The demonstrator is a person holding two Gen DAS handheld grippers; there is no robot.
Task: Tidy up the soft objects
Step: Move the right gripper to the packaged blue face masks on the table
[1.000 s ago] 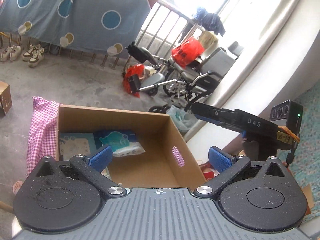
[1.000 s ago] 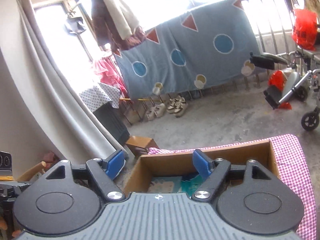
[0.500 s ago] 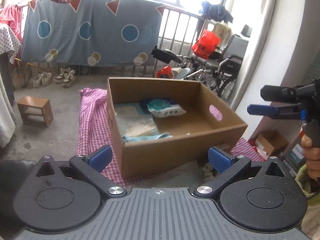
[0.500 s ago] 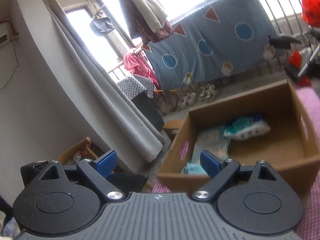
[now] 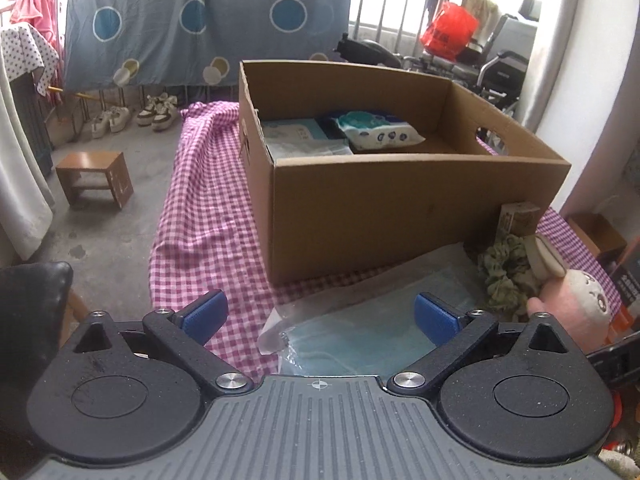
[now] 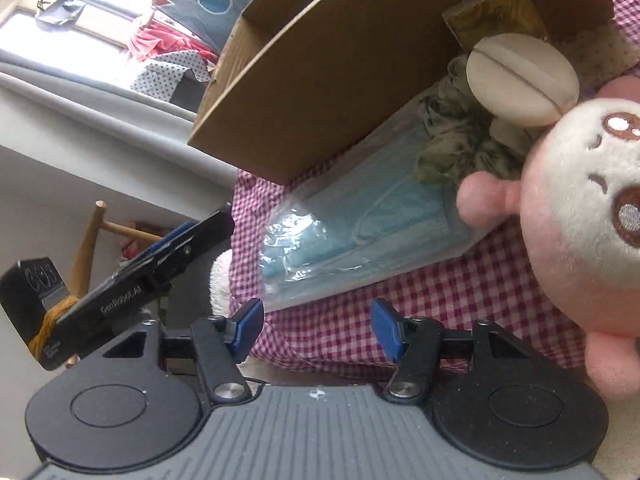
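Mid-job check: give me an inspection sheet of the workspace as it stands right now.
Surface: pink checked cloth, rumpled at its left edge.
Job's things: cardboard box open, holding a wipes pack and flat packets; bagged blue masks lying in front of the box; green scrunchie and pink plush toy beside them.
Clutter: small brown carton against the box corner.
Grippers: left gripper open above the masks; right gripper open, low at the cloth edge.
Cables: nothing seen.
Surroundings: wooden stool, shoes, hanging blue sheet, wheelchair.
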